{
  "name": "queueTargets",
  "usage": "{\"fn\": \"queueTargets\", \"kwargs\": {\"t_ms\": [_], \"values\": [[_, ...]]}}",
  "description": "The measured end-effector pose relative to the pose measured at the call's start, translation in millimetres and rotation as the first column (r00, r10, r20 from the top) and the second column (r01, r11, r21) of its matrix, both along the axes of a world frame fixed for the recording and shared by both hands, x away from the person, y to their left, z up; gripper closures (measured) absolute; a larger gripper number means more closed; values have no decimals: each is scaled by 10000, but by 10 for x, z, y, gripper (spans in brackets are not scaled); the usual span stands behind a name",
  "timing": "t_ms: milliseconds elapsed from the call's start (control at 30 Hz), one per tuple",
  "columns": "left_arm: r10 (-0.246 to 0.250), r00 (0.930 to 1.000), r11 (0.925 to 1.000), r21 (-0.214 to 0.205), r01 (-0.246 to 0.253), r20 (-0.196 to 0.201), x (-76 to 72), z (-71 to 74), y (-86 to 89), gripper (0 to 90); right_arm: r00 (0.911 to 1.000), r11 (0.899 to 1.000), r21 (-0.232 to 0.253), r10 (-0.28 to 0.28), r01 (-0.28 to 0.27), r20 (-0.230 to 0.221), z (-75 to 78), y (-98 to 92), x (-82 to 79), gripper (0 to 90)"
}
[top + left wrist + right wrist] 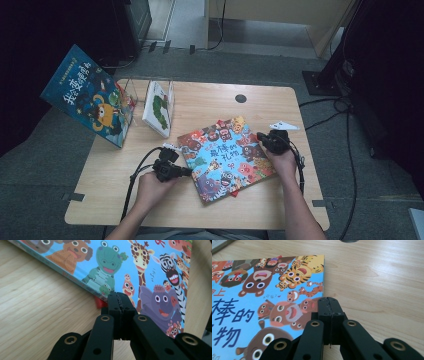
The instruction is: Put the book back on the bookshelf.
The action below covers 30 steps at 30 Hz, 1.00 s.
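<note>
Three picture books: one flat [226, 157] on table [210, 102], two in stand. Left tongs [188, 171], right tongs [260, 137] closed, empty.

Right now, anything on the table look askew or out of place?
Yes. The animal picture book lies skewed to the table edges, with something red poking out from under its near edge. At the back left, the blue book leans tilted against the clear holder, overhanging the table. Nothing looks spilled or damaged.
</note>
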<state>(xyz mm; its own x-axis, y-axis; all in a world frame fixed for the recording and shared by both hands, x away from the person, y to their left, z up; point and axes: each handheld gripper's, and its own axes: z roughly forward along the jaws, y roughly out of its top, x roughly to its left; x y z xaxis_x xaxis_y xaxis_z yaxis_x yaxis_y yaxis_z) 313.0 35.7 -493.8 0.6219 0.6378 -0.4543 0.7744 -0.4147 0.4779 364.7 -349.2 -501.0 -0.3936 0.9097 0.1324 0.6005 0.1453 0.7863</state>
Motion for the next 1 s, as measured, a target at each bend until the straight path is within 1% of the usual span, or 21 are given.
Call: {"fn": "queueTargets", "kwargs": {"t_ms": [67, 133, 233, 300, 367, 433, 500, 567, 633, 700, 733, 933, 1000], "values": [[-10, 10000, 9999, -109, 10, -39, 2, -9, -49, 900, 10000, 10000, 1, -25, 25, 24, 2, -20, -29, 900], [-103, 9999, 9999, -80, 103, 8, 7, -9, -98, 900, 10000, 10000, -36, -35, 35, -46, 7, -37, -58, 900], [-130, 9999, 9999, -59, 130, 20, 14, -4, -164, 900, 10000, 10000, -71, -48, 48, -12, 5, -57, -115, 900], [-138, 9999, 9998, -129, 139, 61, 17, -2, -207, 900, 10000, 9999, -102, -35, 35, -43, 4, -71, -154, 900], [-211, 9998, 9995, -231, 211, 19, 26, -7, -244, 900, 10000, 9999, -133, -33, 32, -57, 0, -88, -192, 900], [-290, 9996, 9991, -325, 289, -45, 40, -12, -272, 900, 9999, 9999, -119, -16, 15, -117, -5, -107, -230, 900], [-352, 9994, 9990, -289, 350, -45, 78, 8, -270, 900, 9997, 9999, -129, -31, 29, -227, -10, -125, -272, 900], [-354, 9994, 9991, -219, 355, 46, 139, 43, -237, 900, 9997, 9998, -177, -15, 10, -258, -16, -146, -325, 900], [-276, 9996, 9992, -287, 277, 40, 203, 82, -185, 900, 9995, 9997, -228, -16, 10, -300, -19, -167, -379, 900], [-223, 9996, 9996, -141, 225, 155, 260, 122, -134, 900, 9995, 9996, -266, -18, 10, -321, -22, -187, -430, 900], [-145, 9998, 9998, -140, 147, 146, 290, 138, -108, 900, 9995, 9997, -262, -41, 33, -328, -23, -197, -455, 900], [247, 9993, 9994, -265, -239, 293, 463, 217, 38, 886, 9996, 9996, -269, -87, 80, -272, -31, -228, -600, 900], [351, 9992, 9985, -424, -343, 191, 514, 237, 80, 900, 9996, 9995, -300, -82, 74, -272, -30, -237, -650, 900]]}}
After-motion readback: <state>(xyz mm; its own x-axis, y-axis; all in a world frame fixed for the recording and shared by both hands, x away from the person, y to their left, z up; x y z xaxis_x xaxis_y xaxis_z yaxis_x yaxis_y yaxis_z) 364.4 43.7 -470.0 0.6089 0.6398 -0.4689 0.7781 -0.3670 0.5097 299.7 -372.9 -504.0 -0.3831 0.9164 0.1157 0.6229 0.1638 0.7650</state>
